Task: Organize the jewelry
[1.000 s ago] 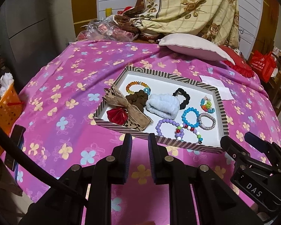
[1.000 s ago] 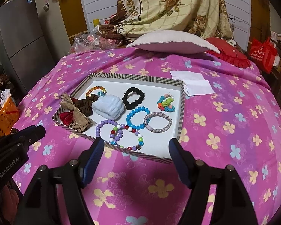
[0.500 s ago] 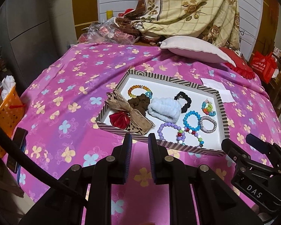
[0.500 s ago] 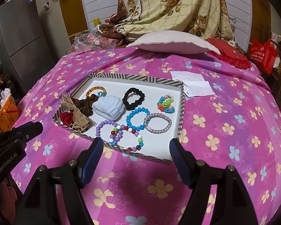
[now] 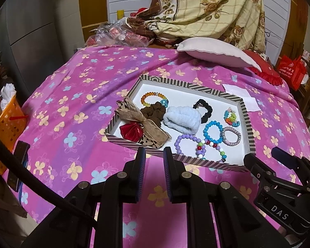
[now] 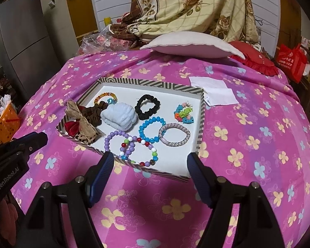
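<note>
Black and blue-padded, the left tool point(image 5: 153, 161) hung low over the pink flowered bedcover point(image 6: 248, 144), its jaws narrow, a slim gap between the pads and nothing in it. The right tool point(image 6: 149, 165) stood beside it with jaws wide and empty, framing the near edge of the striped tray point(image 6: 200, 132), which suggested it was placed to reach in rather than to carry. Both were held short of the tray, apart from its rim. All the jewelry in view lay inside the tray. Nearest were the purple bead bracelet point(image 6: 111, 139) and the multicolour bead bracelet point(image 6: 153, 155), overlapping each other. Just beyond sat the blue bead bracelet point(image 6: 143, 131), touching the silver woven bracelet point(image 6: 174, 134). At the left corner a burlap bow point(image 6: 84, 124), a red piece and a brown scrunchie point(image 6: 91, 111) were bunched together, pressed against the pale blue fluffy band point(image 6: 118, 115). Farther back lay the black scrunchie point(image 6: 147, 105), the neon woven bracelet point(image 6: 184, 112) standing alone, and the amber bead bracelet point(image 6: 105, 96). Judged from this, the overlaps fit either sorting still in hand or items gathered as intended; the scene did not settle which. Behind the tray lay white papers point(image 6: 215, 93) and a pillow point(image 6: 192, 43).
</note>
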### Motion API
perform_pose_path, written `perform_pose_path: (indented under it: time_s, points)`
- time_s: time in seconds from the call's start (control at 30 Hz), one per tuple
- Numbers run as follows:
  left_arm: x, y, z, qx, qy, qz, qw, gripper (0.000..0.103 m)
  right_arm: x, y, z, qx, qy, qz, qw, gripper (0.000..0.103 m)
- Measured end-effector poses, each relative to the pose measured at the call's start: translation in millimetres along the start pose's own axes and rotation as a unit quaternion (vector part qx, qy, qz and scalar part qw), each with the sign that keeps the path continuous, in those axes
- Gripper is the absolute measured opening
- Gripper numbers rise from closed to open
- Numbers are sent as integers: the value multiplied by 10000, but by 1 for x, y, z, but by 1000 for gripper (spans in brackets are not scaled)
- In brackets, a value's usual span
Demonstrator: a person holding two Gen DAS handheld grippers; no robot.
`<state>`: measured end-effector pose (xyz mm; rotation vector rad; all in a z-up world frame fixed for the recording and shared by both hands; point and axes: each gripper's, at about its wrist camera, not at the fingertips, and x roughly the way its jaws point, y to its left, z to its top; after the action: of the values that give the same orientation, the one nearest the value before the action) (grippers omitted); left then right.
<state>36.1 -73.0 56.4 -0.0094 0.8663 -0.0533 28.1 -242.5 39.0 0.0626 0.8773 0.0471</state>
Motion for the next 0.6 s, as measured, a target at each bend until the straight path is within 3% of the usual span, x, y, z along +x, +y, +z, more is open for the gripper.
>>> perform_pose_path:
  time_s: [0.6]
  points:
    - [9,-1,0,12,37,-58,10000,40,9,-3,-2,-21,95,10,10000,77]
